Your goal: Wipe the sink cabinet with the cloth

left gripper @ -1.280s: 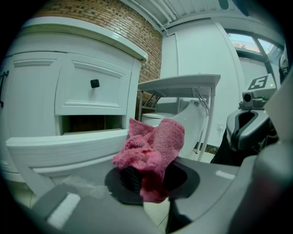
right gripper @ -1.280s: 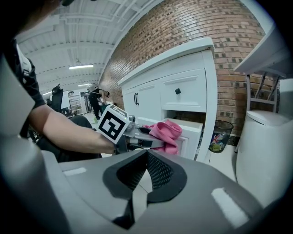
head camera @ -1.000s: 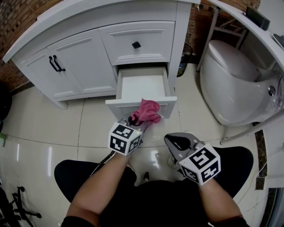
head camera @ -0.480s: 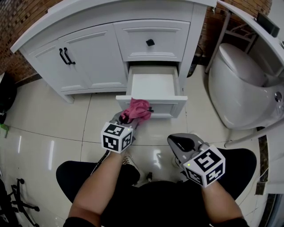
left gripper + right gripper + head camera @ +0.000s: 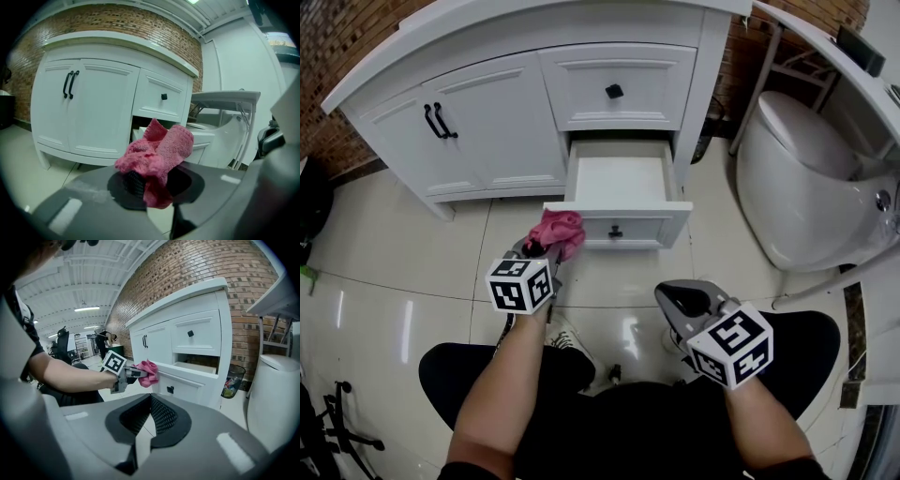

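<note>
The white sink cabinet [image 5: 497,122] fills the top of the head view, its lower drawer [image 5: 619,183] pulled open and bare inside. My left gripper [image 5: 540,247] is shut on a bunched pink cloth [image 5: 556,230], held just off the drawer front's left corner, over the floor tiles. In the left gripper view the cloth [image 5: 157,154] bulges from the left gripper [image 5: 150,183] and hides the pads. My right gripper [image 5: 684,302] hangs lower right, shut with nothing in it. The right gripper view shows the right gripper [image 5: 149,414], the cloth [image 5: 146,372] and the drawer front [image 5: 187,383].
A white toilet [image 5: 797,178] stands right of the cabinet. A small waste bin [image 5: 229,380] sits between them by the brick wall. The cabinet doors carry black handles [image 5: 439,120]. A shoe [image 5: 567,342] and the person's dark-clad legs are below the grippers.
My left gripper has carried the cloth leftward, from the middle of the drawer front to beyond its left corner. The right gripper has stayed where it was.
</note>
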A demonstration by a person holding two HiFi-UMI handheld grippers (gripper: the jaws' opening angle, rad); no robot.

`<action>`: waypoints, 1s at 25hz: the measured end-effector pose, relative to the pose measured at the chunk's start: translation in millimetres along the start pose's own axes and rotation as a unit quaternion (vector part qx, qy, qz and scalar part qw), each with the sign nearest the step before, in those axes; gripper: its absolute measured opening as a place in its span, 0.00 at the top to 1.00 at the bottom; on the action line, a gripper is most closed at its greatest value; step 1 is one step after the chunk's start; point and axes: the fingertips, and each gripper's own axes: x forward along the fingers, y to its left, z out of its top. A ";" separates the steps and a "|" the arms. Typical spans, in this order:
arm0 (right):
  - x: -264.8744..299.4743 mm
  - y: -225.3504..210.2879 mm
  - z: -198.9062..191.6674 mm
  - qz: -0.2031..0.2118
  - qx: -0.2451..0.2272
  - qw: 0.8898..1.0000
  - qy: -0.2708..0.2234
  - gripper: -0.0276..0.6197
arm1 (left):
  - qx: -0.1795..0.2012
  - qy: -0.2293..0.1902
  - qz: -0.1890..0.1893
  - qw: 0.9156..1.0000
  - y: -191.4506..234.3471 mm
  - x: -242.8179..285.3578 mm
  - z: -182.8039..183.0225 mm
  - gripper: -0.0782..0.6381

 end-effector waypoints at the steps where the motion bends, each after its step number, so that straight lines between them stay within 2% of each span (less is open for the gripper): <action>1: -0.3 -0.4 -0.1 0.000 0.001 1.000 0.000 0.95 | -0.004 0.000 0.003 1.000 2.3 -0.8 -0.2 0.76; 6: -1.9 0.4 0.1 0.001 0.001 1.000 -0.002 0.95 | -0.013 0.005 -0.008 1.000 -5.7 -2.0 -8.6 0.76; 8: -2.2 1.5 0.4 0.002 0.001 1.000 -0.002 0.95 | -0.008 0.013 -0.030 0.999 -24.6 0.7 -19.1 0.76; 10: -2.3 3.1 0.2 0.004 0.002 1.000 -0.003 0.95 | 0.012 0.030 -0.064 0.997 -53.6 6.2 -34.0 0.76; 14: -3.2 4.5 -0.5 0.007 0.007 1.000 -0.003 0.95 | 0.068 0.059 -0.135 0.987 -116.8 22.9 -56.8 0.76; 17: -5.8 0.2 -4.0 0.004 0.011 1.000 -0.002 0.95 | 0.108 0.073 -0.173 0.976 -151.3 39.1 -63.1 0.76; 21: -9.6 -5.3 -5.3 0.000 0.017 1.000 -0.004 0.95 | 0.105 0.089 -0.201 0.970 -183.6 69.0 -72.2 0.76; 25: -9.6 -8.5 -7.7 0.000 0.023 1.000 -0.004 0.95 | 0.118 0.107 -0.215 0.964 -207.2 102.8 -97.5 0.76</action>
